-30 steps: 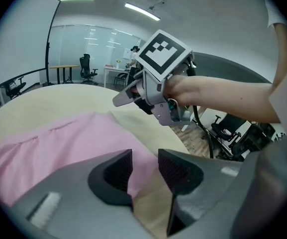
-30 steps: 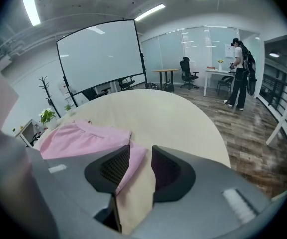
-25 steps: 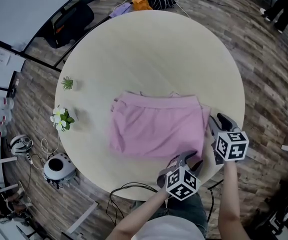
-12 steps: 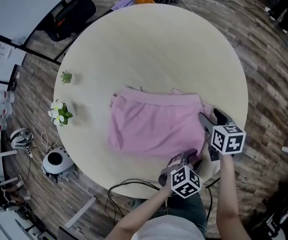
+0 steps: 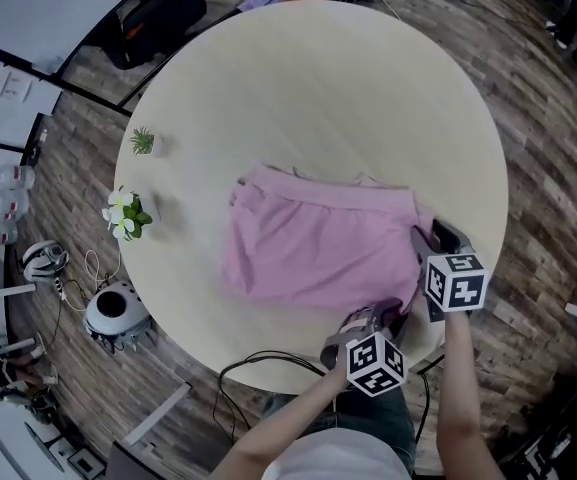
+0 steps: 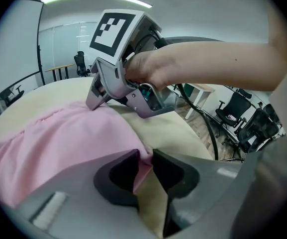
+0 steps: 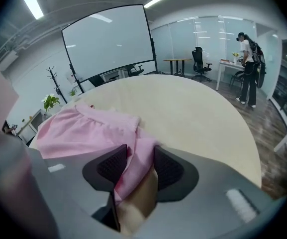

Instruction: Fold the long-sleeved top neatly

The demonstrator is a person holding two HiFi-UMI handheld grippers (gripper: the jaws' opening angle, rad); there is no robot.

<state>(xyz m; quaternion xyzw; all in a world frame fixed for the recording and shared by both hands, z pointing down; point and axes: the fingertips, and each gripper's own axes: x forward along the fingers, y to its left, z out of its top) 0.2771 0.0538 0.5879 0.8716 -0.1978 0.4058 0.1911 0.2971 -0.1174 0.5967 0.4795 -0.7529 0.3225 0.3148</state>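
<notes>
A pink long-sleeved top point(image 5: 318, 248) lies spread on the near right part of a round table point(image 5: 318, 88), its right side reaching almost to the table's right edge. The left gripper point(image 5: 376, 320), at the table's near edge, has its jaws pinched on the top's near right corner – in the left gripper view a fold of pink cloth point(image 6: 68, 133) runs between the two dark pads point(image 6: 118, 176) of the left gripper point(image 6: 145, 158). The right gripper point(image 5: 423, 236), near the table's right edge, is likewise clamped on the top: in the right gripper view the cloth point(image 7: 83, 128) bunches between its jaws point(image 7: 141, 156) and hangs below them. The left gripper view also shows the right gripper point(image 6: 92, 103) with its tip down on the cloth.

Compared with a second ago, little has moved – both grippers remain at the same corners, and the top lies much as it did, flat and wide. Two small plants point(image 5: 128, 213) stand near the table's left edge, well apart from the top.
</notes>
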